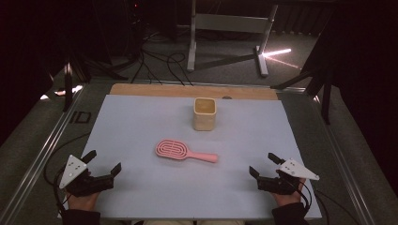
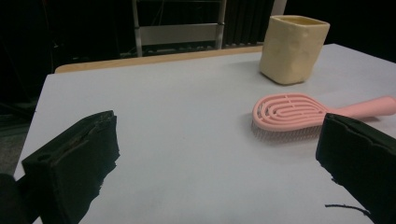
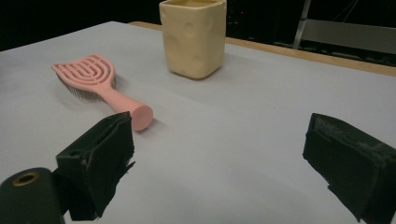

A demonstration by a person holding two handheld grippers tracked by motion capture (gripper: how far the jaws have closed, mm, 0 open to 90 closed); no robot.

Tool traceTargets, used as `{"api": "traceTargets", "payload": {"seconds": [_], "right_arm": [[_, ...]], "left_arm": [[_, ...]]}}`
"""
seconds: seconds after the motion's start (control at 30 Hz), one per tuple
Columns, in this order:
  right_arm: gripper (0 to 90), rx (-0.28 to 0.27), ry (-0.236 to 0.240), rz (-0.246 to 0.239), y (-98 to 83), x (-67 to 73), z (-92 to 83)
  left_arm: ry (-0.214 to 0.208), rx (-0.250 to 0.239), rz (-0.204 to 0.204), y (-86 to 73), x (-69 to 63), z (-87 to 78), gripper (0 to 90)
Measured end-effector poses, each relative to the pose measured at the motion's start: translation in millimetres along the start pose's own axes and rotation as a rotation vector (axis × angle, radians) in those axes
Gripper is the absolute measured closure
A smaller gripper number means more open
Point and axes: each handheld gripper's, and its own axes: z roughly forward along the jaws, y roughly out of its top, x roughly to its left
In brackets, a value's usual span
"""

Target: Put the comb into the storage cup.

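I see a pink hairbrush lying flat at the table's centre, long axis crosswise, handle toward three o'clock. A cream cup stands at twelve. My left gripper at eight and right gripper at four both gape wide, empty.

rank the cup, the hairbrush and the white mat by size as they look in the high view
1. white mat, by far the largest.
2. hairbrush, longer than the cup.
3. cup, though it looks nearly as big in area, so these two are close.
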Motion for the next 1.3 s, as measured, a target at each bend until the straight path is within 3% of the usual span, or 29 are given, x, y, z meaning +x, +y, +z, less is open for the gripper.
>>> {"api": "traceTargets", "payload": {"seconds": [0.3, 0.6, 0.73, 0.93, 1.1, 1.3], "right_arm": [[8.7, -0.008, 0.013, 0.009, 2.1, 1.3, 2.0], [8.7, 0.024, 0.009, 0.011, 8.5, 5.1, 10.1], [8.9, 0.043, 0.035, 0.011, 21.0, 6.4, 15.3], [9.0, 0.065, 0.026, -0.013, 35.9, 6.2, 26.2], [9.0, 0.056, 0.04, 0.0, 42.8, 5.6, 31.7], [9.1, 0.062, 0.039, 0.01, 64.3, 10.4, 44.6]], "left_arm": [[0.001, 0.008, 0.011, -0.5, -2.3, 1.2, 0.0], [0.008, 0.015, 0.01, -2.5, -3.1, 3.5, 0.0], [0.021, 0.011, 0.001, -3.6, -1.2, 2.9, 0.0], [0.029, 0.009, -0.008, -4.9, 0.4, 2.3, 0.0], [0.028, 0.012, -0.006, -5.4, -0.7, 3.4, 0.0], [0.025, 0.019, 0.004, -6.2, -3.0, 4.8, 0.0]]}}
